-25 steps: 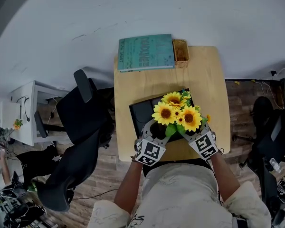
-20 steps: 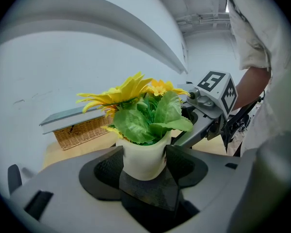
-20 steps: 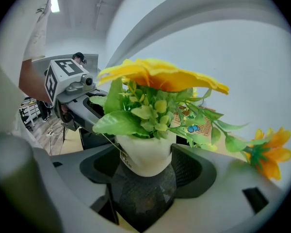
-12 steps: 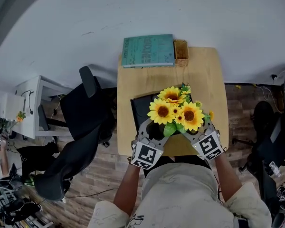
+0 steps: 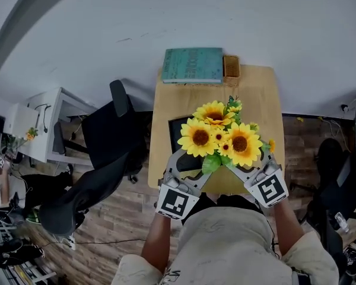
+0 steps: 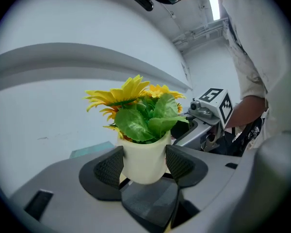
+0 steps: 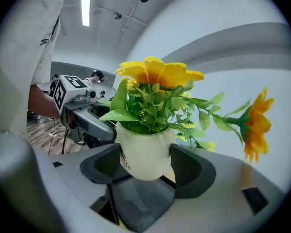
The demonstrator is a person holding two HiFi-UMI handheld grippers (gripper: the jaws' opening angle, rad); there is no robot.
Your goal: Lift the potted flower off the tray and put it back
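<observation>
Left gripper [image 6: 144,166] and right gripper [image 7: 146,165] each clamp the potted flower [image 5: 218,136] (upright, aloft); the tray [image 5: 179,132] lies below, toward ten o'clock.

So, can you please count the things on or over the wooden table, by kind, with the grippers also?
potted flower: 1
tray: 1
book: 1
basket: 1
grippers: 2 (left gripper, right gripper, the fingers of both closed on the pot)
Total: 6
</observation>
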